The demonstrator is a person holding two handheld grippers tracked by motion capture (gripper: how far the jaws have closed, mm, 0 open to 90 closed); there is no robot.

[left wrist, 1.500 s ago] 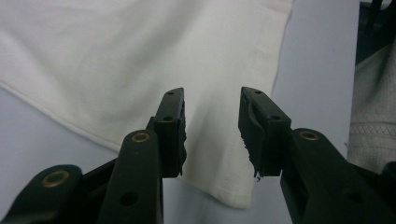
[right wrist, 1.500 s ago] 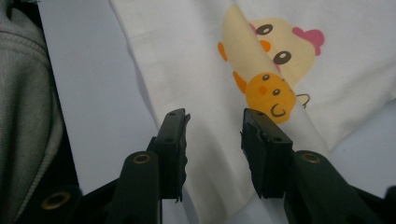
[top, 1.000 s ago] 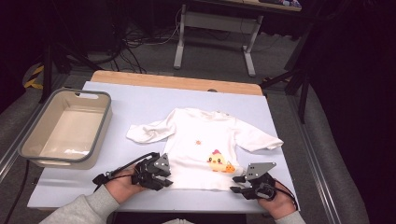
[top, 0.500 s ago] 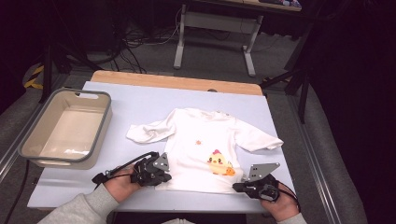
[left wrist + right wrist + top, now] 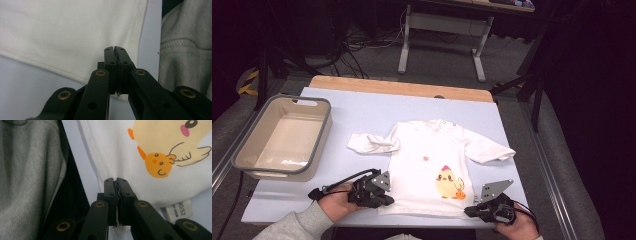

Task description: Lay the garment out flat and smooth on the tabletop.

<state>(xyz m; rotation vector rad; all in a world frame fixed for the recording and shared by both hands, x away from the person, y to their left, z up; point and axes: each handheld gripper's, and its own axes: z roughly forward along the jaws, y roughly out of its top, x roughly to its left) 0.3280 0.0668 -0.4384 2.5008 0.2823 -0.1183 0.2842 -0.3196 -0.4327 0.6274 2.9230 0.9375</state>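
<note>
Now the white shirt (image 5: 432, 165) lies flat on the table (image 5: 362, 107), chick print up, its hem toward the person. Both grippers have just been closing: the left gripper (image 5: 384, 199) pinches the hem's left corner, and the right gripper (image 5: 469, 211) pinches the right corner beside the label (image 5: 182, 210). Nearby, left of the shirt, sits a grey bin (image 5: 319, 135).

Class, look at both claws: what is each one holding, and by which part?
Both hold the white shirt by its bottom hem: the left claw pinches one corner, the right claw the other.
</note>
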